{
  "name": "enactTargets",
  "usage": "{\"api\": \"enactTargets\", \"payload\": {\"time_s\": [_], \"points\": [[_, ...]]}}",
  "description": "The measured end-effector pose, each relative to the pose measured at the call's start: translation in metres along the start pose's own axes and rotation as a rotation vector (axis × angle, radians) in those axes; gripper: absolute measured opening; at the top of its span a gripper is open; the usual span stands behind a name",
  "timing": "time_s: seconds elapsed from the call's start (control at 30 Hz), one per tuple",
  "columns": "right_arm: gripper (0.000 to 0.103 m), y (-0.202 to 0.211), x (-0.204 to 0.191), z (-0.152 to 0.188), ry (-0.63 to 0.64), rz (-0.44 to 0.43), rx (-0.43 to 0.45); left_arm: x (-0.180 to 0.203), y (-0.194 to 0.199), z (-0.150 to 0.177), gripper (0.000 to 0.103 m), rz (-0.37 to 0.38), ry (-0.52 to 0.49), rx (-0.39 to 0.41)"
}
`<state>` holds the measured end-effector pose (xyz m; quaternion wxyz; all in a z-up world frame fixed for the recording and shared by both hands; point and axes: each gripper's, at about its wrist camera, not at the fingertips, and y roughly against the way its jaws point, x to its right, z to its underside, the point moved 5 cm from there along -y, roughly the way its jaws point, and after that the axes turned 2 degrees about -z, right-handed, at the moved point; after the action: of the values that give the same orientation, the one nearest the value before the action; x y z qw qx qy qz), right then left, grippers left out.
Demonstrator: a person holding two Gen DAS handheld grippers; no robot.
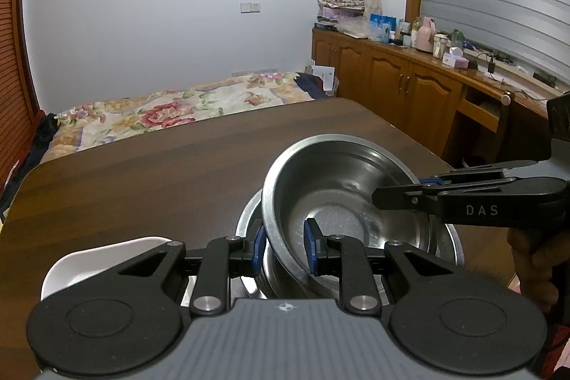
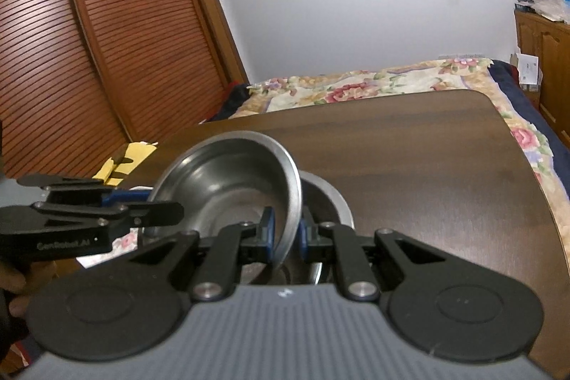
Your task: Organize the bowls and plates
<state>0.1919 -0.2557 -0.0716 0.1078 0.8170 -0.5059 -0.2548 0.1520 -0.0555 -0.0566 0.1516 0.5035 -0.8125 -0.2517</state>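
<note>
Left tool [image 1: 285, 246] clamps the near rim of the upper steel bowl [image 1: 342, 187]; right tool [image 2: 286, 230] pinches the opposite rim. Both clenched on it. The bowl is tilted, sitting in a second steel bowl [image 1: 452, 244] on the brown bench [image 1: 160, 173]. A white dish [image 1: 89, 260] lies just left, partly hidden behind the left tool.

- Even, soft indoor light; cool cast on the wall [image 1: 142, 24].
- Glare streaks inside the steel bowl [image 1: 342, 187].
- Fisheye bending at edges; dark corner vignetting.
- Right view slightly blurred, especially near the gripper [image 2: 286, 234].
</note>
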Motion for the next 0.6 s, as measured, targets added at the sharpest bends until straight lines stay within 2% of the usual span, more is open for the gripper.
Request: {"api": "enactTargets", "payload": {"time_s": [0.3,0.6], "points": [[0.015,-0.004,-0.002,0.004,0.01,0.008,-0.009,0.001,-0.007,0.006,0.024,-0.006,0.006,-0.024],[0.015,-0.005,-0.007,0.008,0.124,0.079,-0.01,0.003,-0.014,0.012,0.024,-0.021,-0.003,-0.035]]}}
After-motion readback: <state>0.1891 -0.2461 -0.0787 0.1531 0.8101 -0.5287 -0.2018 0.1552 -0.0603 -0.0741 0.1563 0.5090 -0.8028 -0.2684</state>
